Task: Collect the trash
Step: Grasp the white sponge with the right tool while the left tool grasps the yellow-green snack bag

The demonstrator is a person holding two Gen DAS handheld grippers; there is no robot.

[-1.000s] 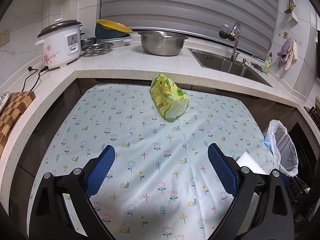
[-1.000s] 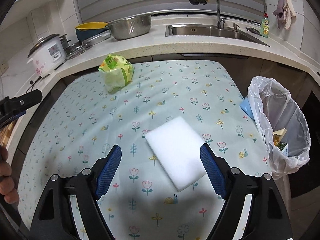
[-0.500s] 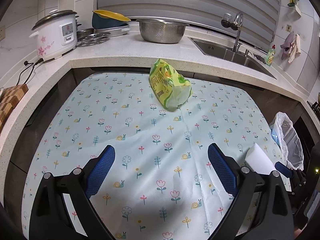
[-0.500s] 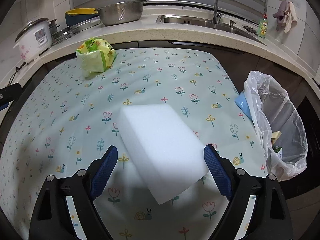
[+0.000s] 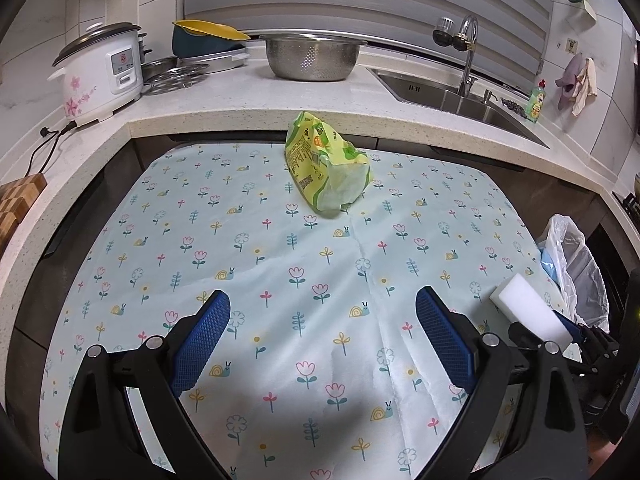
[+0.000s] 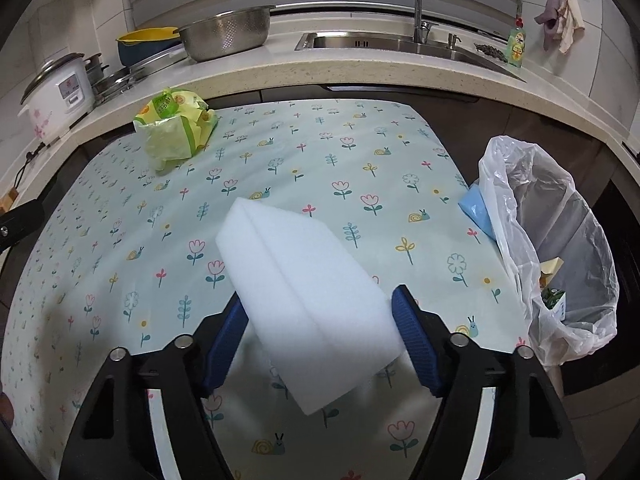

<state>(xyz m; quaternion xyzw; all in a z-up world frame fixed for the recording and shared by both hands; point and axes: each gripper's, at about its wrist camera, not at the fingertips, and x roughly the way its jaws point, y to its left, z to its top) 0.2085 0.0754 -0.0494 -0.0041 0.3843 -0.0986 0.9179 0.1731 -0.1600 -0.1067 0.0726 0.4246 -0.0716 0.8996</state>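
My right gripper is shut on a white foam block and holds it above the flowered tablecloth. The block also shows at the right of the left wrist view. A crumpled yellow-green snack bag lies at the far side of the table, well ahead of my left gripper, which is open and empty above the cloth. The bag shows at far left in the right wrist view. A bin lined with a clear plastic bag stands off the table's right edge with some trash inside.
A blue item lies at the table's right edge by the bin. A counter wraps around the back with a rice cooker, steel colander, stacked bowls and a sink. A wooden board lies far left.
My right gripper closed in on the foam block and lifted it off the cloth. My left gripper moved forward toward the snack bag and stayed open.
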